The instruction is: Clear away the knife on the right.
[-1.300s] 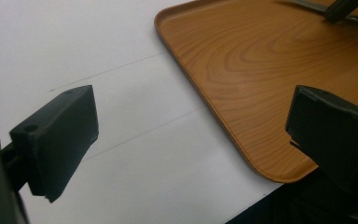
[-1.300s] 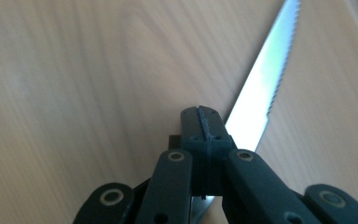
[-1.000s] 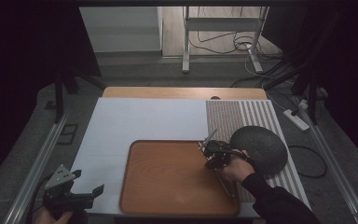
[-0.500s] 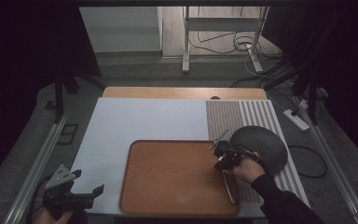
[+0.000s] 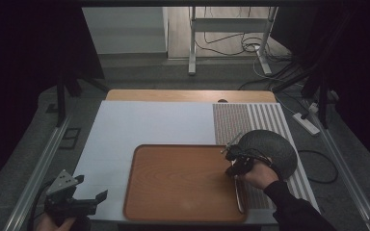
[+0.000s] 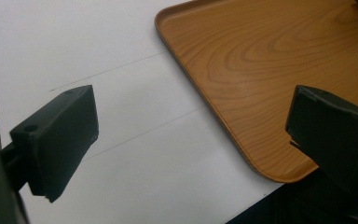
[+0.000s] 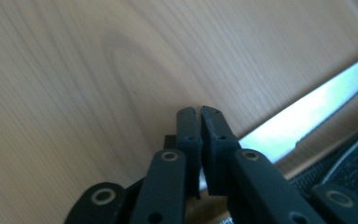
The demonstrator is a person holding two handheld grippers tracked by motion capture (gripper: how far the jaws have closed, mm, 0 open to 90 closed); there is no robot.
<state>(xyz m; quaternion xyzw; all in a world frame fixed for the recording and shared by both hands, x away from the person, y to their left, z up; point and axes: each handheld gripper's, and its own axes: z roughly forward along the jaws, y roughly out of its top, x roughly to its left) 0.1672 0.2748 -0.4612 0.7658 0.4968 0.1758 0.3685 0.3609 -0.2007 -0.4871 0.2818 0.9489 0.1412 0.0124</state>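
Right tongs (image 5: 235, 164) have shifted rightward over the knife (image 7: 307, 116), jaws nearly closed.

light: dim – dark surround | glare: knife blade (image 7: 307, 116) | blur: right gripper view – soft
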